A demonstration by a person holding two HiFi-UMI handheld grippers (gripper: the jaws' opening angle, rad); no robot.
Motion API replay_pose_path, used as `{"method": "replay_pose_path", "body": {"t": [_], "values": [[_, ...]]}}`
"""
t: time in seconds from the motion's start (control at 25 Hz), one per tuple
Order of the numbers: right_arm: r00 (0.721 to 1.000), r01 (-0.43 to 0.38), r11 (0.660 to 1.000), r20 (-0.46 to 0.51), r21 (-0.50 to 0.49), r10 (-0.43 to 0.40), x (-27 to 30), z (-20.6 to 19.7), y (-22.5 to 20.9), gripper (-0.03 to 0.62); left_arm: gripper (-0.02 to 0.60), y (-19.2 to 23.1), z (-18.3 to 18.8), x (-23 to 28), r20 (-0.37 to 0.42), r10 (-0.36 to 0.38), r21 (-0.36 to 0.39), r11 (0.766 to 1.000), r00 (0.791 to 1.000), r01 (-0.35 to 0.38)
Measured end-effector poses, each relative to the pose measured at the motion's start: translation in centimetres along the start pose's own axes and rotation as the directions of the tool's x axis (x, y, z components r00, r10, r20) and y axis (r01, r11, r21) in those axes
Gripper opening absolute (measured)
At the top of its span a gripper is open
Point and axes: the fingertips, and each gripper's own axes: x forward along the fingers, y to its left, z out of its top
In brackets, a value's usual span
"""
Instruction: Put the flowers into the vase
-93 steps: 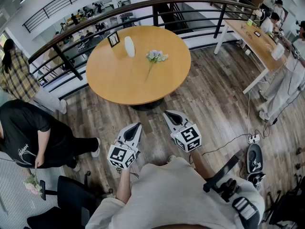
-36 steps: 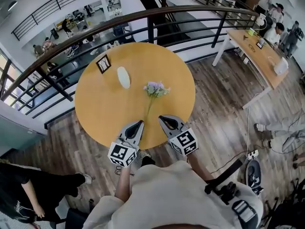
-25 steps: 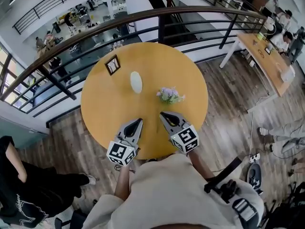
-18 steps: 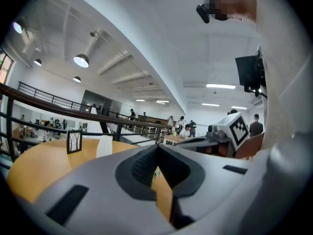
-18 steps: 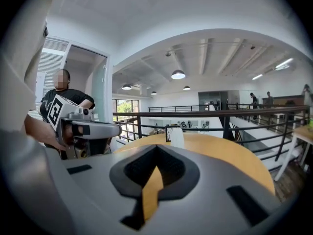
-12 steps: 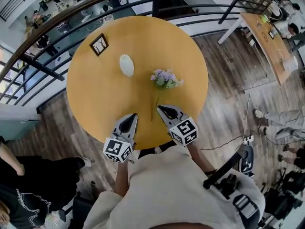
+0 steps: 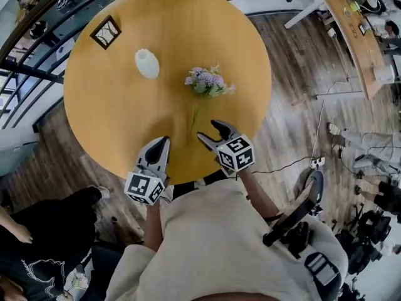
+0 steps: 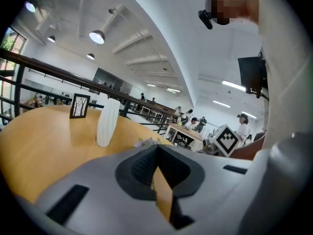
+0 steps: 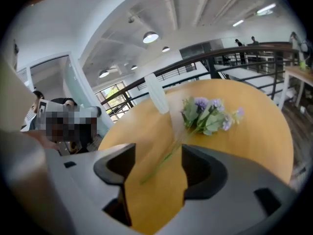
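Note:
A bunch of purple flowers [image 7: 207,82] with a long green stem [image 7: 191,125] lies on the round wooden table [image 7: 106,124]. A white vase [image 7: 147,63] stands upright to the left of the blooms. My right gripper [image 7: 210,130] is over the table's near edge; its jaws have just been opening and stand open with nothing between them. In the right gripper view the stem [image 9: 166,158] lies just ahead of the gap and the flowers [image 9: 208,114] and vase [image 9: 157,98] lie beyond. My left gripper [image 7: 164,141] is shut and empty, left of the stem's end, facing the vase [image 8: 107,122].
A small picture frame [image 7: 105,32] stands at the table's far left, behind the vase. A dark railing [image 7: 37,61] curves round the far side. A person in black [image 7: 37,243] is at lower left. A long table [image 7: 360,36] stands at upper right.
Both grippers have come down toward the table's near edge. The right jaws, shut before, now stand apart. The table fills more of the head view.

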Motion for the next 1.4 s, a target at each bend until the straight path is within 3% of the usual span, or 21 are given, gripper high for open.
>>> {"method": "replay_pose_path", "body": {"t": [0.04,0.12,0.4,0.64,0.68,0.76,0.88,1.0,1.12,1.24,1.32,1.4], "values": [[1.0,0.008,0.999,-0.019,0.036,-0.007,0.4,-0.4,-0.8,0.318,0.006,0.0,0.1,0.2,0.0,0.001,0.001,1.0,1.0,-0.001],[0.999,0.028,0.995,-0.041,0.093,-0.025,1.3,-0.8,-2.3,0.35,0.006,0.2,0.6,0.6,0.004,0.005,0.003,1.0,1.0,-0.005],[0.99,0.108,0.986,-0.106,0.131,-0.094,5.6,0.2,-7.0,0.35,0.006,0.9,1.6,0.7,0.007,0.056,0.008,0.998,0.998,-0.056],[0.966,0.209,0.971,-0.179,0.116,-0.186,9.2,1.2,-10.0,0.347,0.006,2.3,2.1,-0.6,0.013,0.13,-0.008,0.991,0.991,-0.13],[0.962,0.221,0.97,-0.184,0.1,-0.201,9.3,1.3,-10.2,0.305,0.006,2.7,2.1,-0.9,0.014,0.143,-0.011,0.99,0.99,-0.143],[0.958,0.245,0.967,-0.173,0.073,-0.23,9.4,1.7,-10.4,0.101,0.006,3.4,2.1,-1.4,0.016,0.165,-0.021,0.986,0.986,-0.165],[0.962,0.242,0.97,-0.142,0.032,-0.235,9.4,2.5,-10.2,0.02,0.006,4.4,2.1,-1.8,0.021,0.179,-0.033,0.983,0.984,-0.178],[0.971,0.211,0.977,-0.114,-0.013,-0.211,9.2,3.1,-9.3,0.018,0.006,4.4,2.2,-1.5,0.025,0.166,-0.029,0.986,0.986,-0.165],[0.977,0.215,0.977,-0.021,0.006,-0.214,8.0,5.0,-8.9,0.017,0.006,3.9,2.5,-1.1,0.031,0.143,-0.014,0.99,0.989,-0.142],[0.97,0.195,0.981,0.152,-0.02,-0.19,6.3,10.5,-7.9,0.018,0.006,3.6,2.9,-0.7,0.049,0.131,-0.001,0.991,0.99,-0.131],[0.948,0.153,0.986,0.292,-0.061,-0.129,5.1,16.1,-6.3,0.017,0.006,3.4,3.0,-0.8,0.057,0.131,0.006,0.991,0.99,-0.132],[0.904,0.093,0.989,0.425,-0.117,-0.035,3.5,22.2,-3.6,0.018,0.006,3.1,2.9,-1.2,0.058,0.135,0.008,0.991,0.989,-0.136]]}}
